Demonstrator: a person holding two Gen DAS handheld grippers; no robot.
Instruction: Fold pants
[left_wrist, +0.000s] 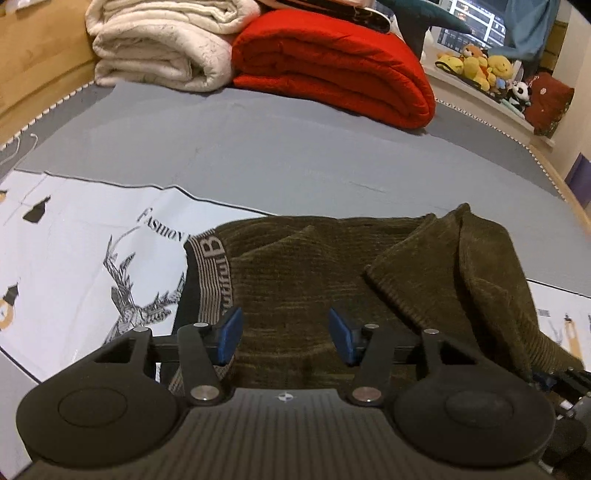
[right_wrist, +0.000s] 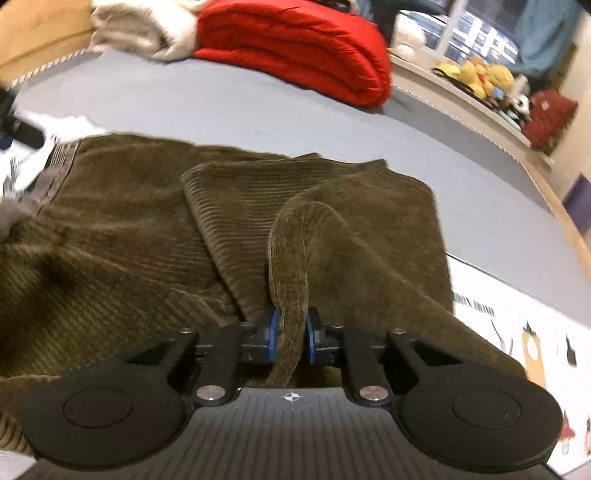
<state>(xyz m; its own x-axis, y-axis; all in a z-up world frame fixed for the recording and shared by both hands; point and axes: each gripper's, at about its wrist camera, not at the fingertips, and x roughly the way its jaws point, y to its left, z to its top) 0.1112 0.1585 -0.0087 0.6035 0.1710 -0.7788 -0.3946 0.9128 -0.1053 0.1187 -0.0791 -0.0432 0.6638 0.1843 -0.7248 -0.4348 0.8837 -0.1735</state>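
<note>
Olive-brown corduroy pants (left_wrist: 314, 266) lie partly folded on a white printed sheet (left_wrist: 74, 258), their striped waistband (left_wrist: 214, 277) at the left. My left gripper (left_wrist: 285, 334) hovers over the waist end. It is open, its blue pads (left_wrist: 229, 332) stand well apart, and the cloth shows below them, not pinched. In the right wrist view the pants (right_wrist: 110, 221) fill the left and middle. My right gripper (right_wrist: 290, 332) is shut on a raised ridge of the corduroy, which stands up between its blue pads (right_wrist: 274, 334).
The sheet lies on a grey bed surface (left_wrist: 295, 155) with a rope-trimmed edge. At the back sit a folded red quilt (left_wrist: 332, 62) and a cream blanket (left_wrist: 159, 44). Plush toys (left_wrist: 480, 66) line a ledge at the far right. A wooden wall (left_wrist: 33, 55) runs along the left.
</note>
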